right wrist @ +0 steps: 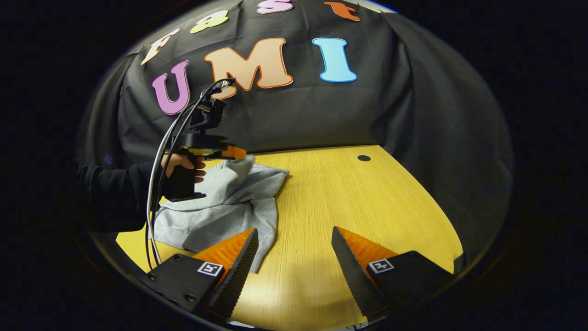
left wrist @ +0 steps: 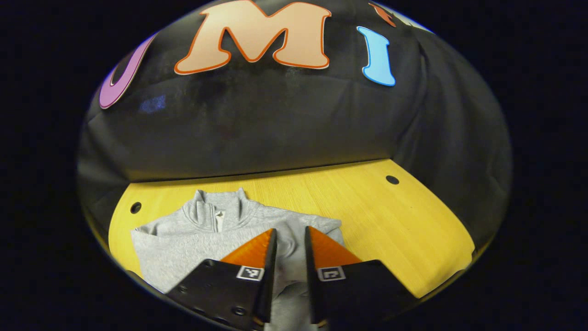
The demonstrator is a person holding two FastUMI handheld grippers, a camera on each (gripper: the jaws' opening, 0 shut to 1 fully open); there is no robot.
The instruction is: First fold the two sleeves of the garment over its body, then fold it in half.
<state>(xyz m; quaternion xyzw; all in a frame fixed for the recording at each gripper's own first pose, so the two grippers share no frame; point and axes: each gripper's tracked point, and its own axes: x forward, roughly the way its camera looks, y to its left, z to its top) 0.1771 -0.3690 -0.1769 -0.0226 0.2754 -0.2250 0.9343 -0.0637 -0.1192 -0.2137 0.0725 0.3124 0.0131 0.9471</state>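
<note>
Soft, limp grey fleece zip-collar pullover (left wrist: 202,239) on yellow wooden table (left wrist: 390,220), best pinched at hem or cuff. Left gripper (left wrist: 290,239) narrowly parted over fabric, grip uncertain; right gripper (right wrist: 294,243) wide open, empty.

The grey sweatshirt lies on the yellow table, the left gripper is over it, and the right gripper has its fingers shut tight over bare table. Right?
Not quite: the right gripper is open, its fingers spread wide over bare table, as the right gripper view shows. The rest holds: the grey sweatshirt lies on the yellow table and the left gripper is over it.
</note>
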